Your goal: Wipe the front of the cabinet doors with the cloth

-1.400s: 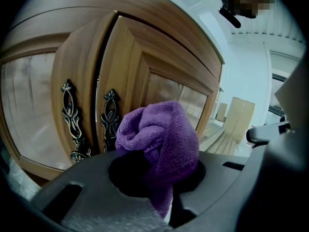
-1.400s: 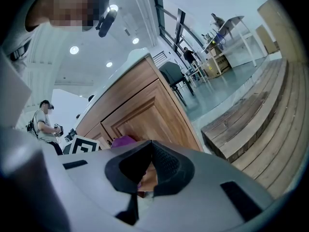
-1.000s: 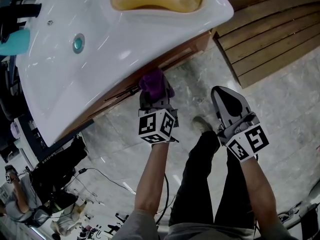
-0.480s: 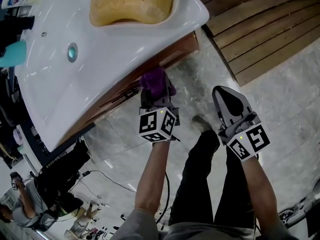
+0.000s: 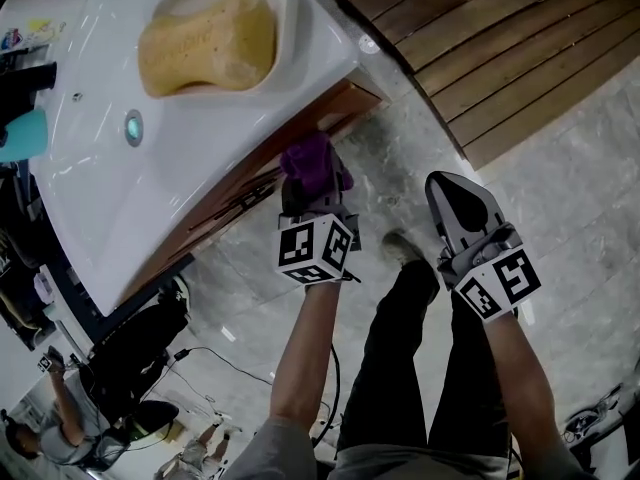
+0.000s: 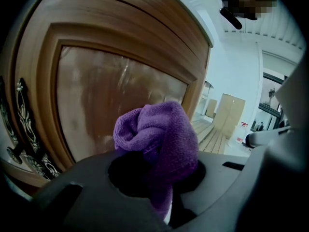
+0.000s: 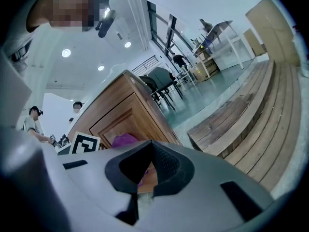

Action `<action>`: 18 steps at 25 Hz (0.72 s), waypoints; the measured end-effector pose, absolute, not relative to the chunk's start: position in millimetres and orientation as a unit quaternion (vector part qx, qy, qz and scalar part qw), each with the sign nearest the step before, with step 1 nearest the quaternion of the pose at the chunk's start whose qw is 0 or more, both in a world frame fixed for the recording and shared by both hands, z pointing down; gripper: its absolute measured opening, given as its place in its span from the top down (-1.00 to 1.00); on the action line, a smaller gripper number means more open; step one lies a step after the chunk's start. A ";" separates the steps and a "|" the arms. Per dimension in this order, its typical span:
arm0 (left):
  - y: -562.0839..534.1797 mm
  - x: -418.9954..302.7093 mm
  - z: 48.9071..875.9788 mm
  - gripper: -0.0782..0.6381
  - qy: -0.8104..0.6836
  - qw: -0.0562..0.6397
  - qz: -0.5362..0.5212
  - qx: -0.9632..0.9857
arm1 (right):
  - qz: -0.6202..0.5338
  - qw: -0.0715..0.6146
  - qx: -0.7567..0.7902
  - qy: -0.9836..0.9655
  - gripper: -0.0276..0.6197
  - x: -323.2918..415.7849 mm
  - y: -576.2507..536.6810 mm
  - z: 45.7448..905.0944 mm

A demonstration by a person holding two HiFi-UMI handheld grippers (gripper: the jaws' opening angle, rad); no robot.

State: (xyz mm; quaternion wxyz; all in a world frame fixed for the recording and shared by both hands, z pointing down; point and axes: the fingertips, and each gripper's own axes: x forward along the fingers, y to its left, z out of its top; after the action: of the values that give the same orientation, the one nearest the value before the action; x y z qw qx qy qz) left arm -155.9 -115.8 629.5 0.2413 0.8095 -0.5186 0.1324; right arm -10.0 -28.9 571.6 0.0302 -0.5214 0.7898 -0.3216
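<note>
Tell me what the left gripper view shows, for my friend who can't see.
A bunched purple cloth, pinched in the left gripper, is held close to a wooden cabinet door. Dark ornate metalwork shows at the far left.

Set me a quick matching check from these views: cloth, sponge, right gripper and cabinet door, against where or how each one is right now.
Things:
1. cloth
2. sponge
3. right gripper
4. cabinet door

Place or state:
A. lying in a recess of the white sink top
B. shut on nothing, out over the floor
C. brown wood, facing the left gripper
D. bunched between the left gripper's jaws

Pairs: 1-D, 2-A, 3-B, 4-C.
</note>
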 end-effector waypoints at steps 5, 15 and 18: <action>-118.8 -140.4 630.7 0.61 -0.512 0.243 0.134 0.813 | -0.325 0.032 -0.526 0.786 0.89 1.1 -30.6 572.3; -125.5 -109.9 631.6 0.61 -0.503 0.247 0.137 0.817 | -0.329 0.035 -0.532 0.779 0.89 25.0 -32.6 574.0; -127.0 -104.9 632.2 0.61 -0.506 0.251 0.138 0.813 | -0.331 0.036 -0.534 0.777 0.89 32.4 -33.5 574.3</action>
State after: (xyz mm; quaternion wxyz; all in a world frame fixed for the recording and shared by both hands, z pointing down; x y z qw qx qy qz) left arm -104.9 -127.0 632.2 0.2508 0.8134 -0.5064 0.1383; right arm 32.4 -33.5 574.3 0.0360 -0.5337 0.7773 -0.3312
